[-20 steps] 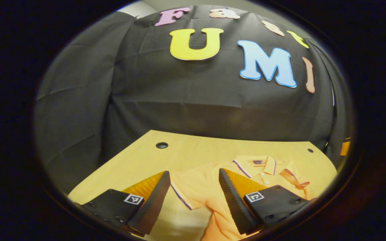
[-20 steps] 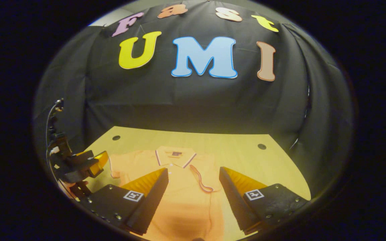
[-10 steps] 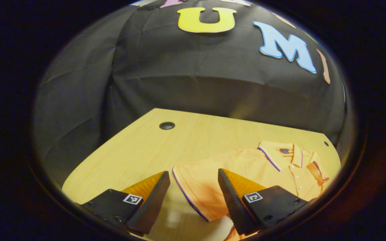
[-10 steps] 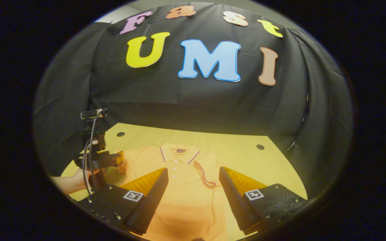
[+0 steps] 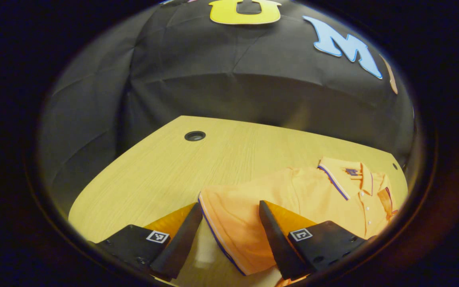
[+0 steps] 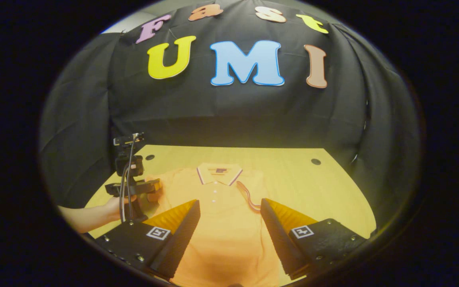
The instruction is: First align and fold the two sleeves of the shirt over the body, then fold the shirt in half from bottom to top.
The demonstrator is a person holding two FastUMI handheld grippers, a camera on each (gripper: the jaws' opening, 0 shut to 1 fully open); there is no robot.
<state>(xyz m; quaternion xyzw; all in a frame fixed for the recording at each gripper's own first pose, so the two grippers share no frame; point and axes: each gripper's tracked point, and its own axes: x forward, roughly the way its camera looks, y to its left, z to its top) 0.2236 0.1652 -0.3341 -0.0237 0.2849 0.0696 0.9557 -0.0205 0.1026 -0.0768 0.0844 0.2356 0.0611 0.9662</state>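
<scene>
An orange polo shirt (image 5: 317,191) with a purple-striped collar lies flat on the wooden table (image 5: 153,171). Its left sleeve (image 5: 233,235) spreads out sideways, and my left gripper (image 5: 229,207) stands open with that sleeve between its fingers. In the right gripper view the shirt (image 6: 221,227) faces me, collar (image 6: 218,173) at the far end. The striped cuff of the right sleeve (image 6: 248,196) lies folded onto the body. My right gripper (image 6: 230,203) hovers open over the shirt's middle. The left gripper (image 6: 150,187), held by a hand (image 6: 112,205), sits at the shirt's left sleeve.
The table (image 6: 293,175) has small round holes near its far corners (image 5: 195,136) (image 6: 315,161). Black cloth walls close in the back and both sides. Bare wood stretches left of the sleeve and right of the shirt.
My left gripper has swung left and come down at the left sleeve, which now lies between its fingers. The right gripper has barely shifted.
</scene>
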